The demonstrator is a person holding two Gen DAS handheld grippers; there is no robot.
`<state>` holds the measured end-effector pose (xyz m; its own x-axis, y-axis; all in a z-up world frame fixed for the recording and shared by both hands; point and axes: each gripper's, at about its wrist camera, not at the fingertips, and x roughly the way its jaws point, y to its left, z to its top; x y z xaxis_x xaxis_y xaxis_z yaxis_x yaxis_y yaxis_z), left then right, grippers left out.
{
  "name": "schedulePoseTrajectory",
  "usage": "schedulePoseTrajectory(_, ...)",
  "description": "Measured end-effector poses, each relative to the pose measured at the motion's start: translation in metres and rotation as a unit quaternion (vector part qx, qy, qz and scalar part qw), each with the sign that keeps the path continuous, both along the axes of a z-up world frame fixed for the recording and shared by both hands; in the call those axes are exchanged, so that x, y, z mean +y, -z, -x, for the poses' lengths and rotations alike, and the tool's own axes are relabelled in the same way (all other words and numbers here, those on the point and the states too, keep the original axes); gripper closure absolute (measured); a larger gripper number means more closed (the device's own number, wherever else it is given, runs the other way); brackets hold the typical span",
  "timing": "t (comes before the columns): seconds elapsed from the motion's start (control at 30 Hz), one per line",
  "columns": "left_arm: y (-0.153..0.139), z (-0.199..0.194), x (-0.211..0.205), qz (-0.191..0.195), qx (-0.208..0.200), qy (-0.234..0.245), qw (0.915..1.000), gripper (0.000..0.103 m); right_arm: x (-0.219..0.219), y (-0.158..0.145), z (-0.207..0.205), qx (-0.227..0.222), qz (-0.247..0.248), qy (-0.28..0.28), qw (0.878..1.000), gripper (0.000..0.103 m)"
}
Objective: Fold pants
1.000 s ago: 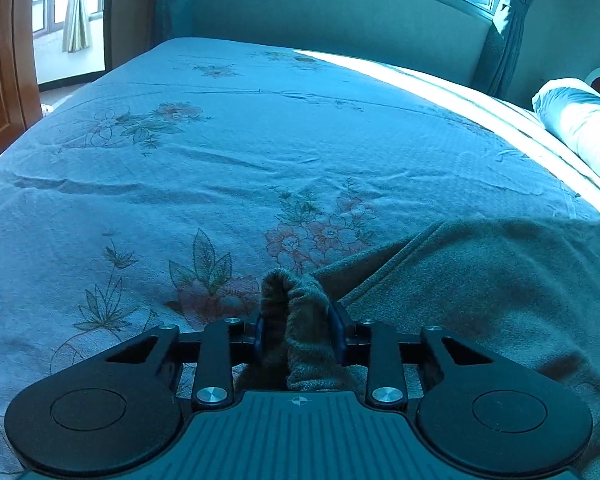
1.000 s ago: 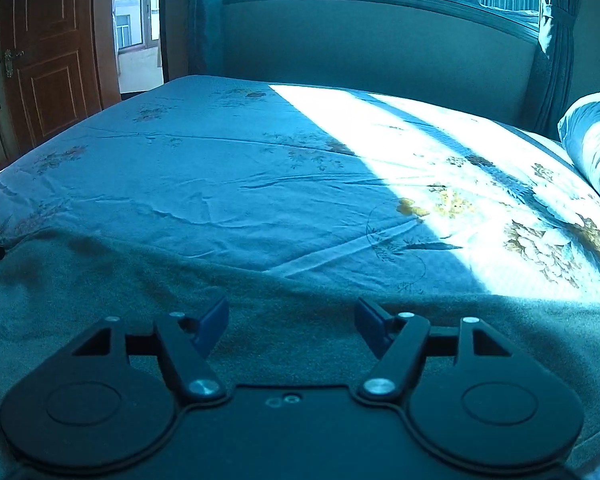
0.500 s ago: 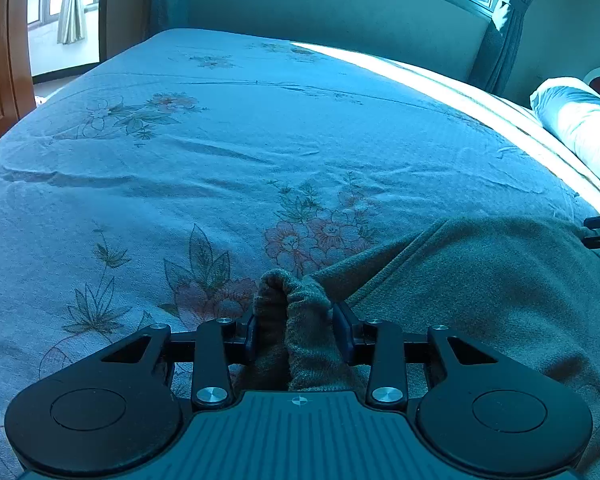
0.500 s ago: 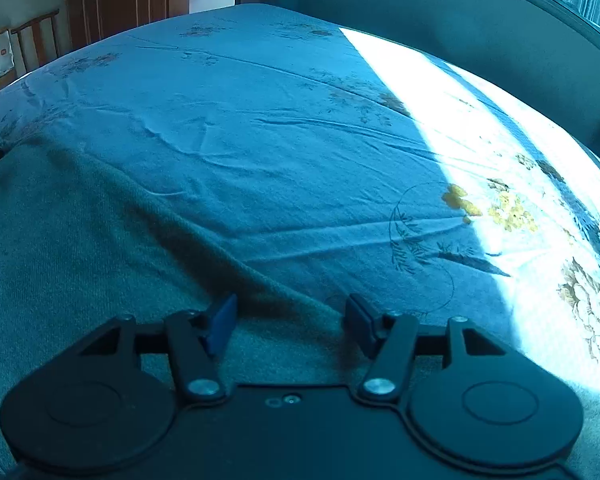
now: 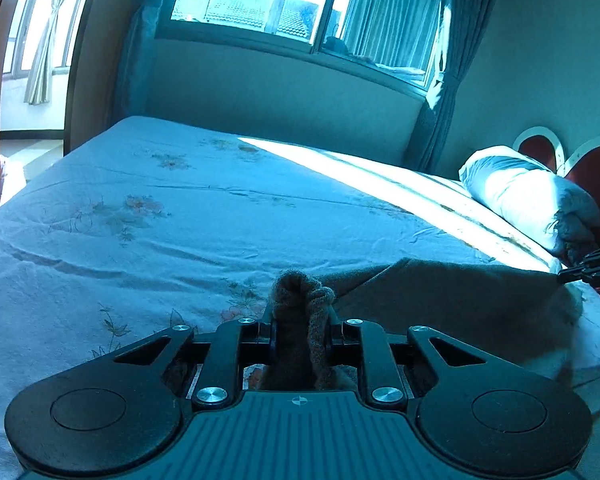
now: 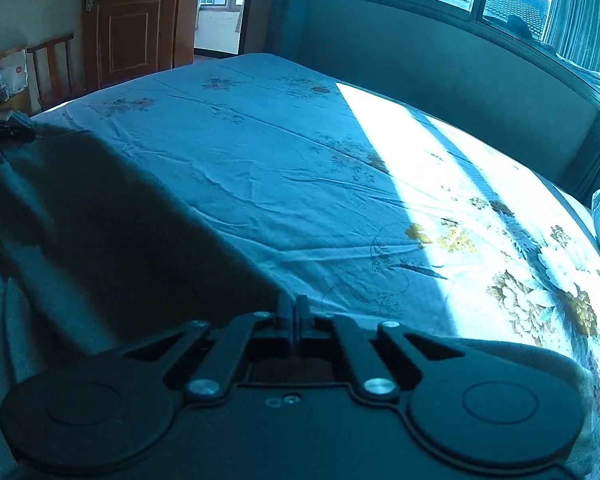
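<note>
The brown-grey knit pants [image 5: 460, 300] hang stretched between my two grippers above the bed. My left gripper [image 5: 300, 320] is shut on a bunched corner of the pants [image 5: 300, 288]. My right gripper [image 6: 294, 308] is shut on the pants' other edge; the fabric [image 6: 100, 220] runs off to the left in the right wrist view, where the left gripper's tip [image 6: 4, 132] shows. The right gripper's tip [image 5: 592, 266] shows at the right edge of the left wrist view.
The bed [image 5: 220, 208] has a light blue floral sheet [image 6: 340, 184] with a bright sun stripe. A pillow [image 5: 528, 196] lies at the headboard on the right. A wooden door [image 6: 128, 28] and a chair [image 6: 52, 68] stand beyond the bed's far left.
My right gripper has shut on the pants' edge. Both grippers have risen and tilted up, lifting the pants off the sheet.
</note>
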<state>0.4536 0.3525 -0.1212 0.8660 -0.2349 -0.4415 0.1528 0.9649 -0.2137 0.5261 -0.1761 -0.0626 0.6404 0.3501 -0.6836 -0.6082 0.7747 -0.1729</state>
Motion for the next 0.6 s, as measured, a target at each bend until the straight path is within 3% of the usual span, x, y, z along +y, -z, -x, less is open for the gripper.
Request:
schedulePoseTrajectory(0.2,-0.007,0.068,-0.001,-0.015,-0.016,0.046,0.9987,0.083,-0.015,-0.008,0.097,-0.013,0.009,-0.017,1.0,0.103)
schedulePoseTrajectory(0.27,-0.001,0.094,-0.001,-0.009,-0.009,0.049,0.9987,0.077,-0.016,0.001,0.13,-0.028,0.03,-0.025,0.999,0.103)
schedulePoseTrajectory(0.3,0.004,0.111,0.0,0.002,0.002,0.039,0.9992,0.073,-0.018,0.007,0.144,-0.031,0.036,-0.021,0.999,0.103)
schedulePoseTrajectory(0.37,0.013,0.14,0.006,0.027,0.021,0.018,0.9992,0.046,-0.027,0.016,0.175,-0.03,0.026,0.0,0.999,0.096)
schedulePoseTrajectory(0.57,0.035,0.2,-0.003,0.028,0.104,-0.075,0.9914,0.043,-0.035,0.025,0.226,-0.072,-0.01,0.047,0.996,0.077)
schedulePoseTrajectory(0.6,0.037,0.206,-0.005,0.039,0.108,-0.085,0.9897,0.043,-0.033,0.026,0.229,-0.076,-0.013,0.052,0.996,0.068)
